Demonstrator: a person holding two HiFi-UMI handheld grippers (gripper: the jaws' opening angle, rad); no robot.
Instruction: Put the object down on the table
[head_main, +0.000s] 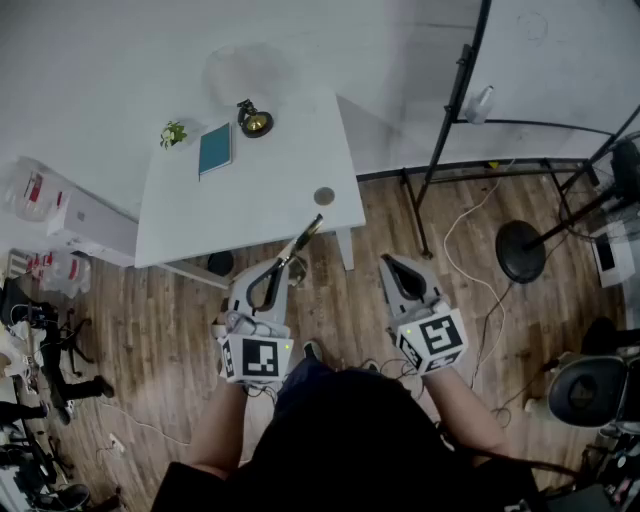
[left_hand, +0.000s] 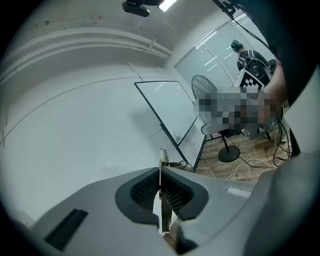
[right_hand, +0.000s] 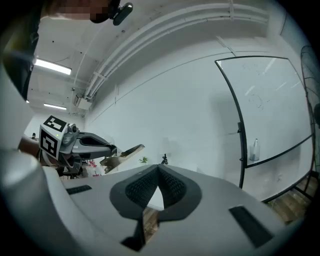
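Pinching slim object (head_main: 302, 238): left hand-held gripper (head_main: 281, 267); right hand-held gripper (head_main: 389, 263) closed; book (head_main: 214, 148) on table (head_main: 262, 195).

A white table (head_main: 250, 195) stands on a wood-plank floor (head_main: 380, 232) against a white wall (head_main: 100, 70), beside a framed whiteboard (head_main: 550, 60).

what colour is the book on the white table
The book is teal; the head view shows it best.
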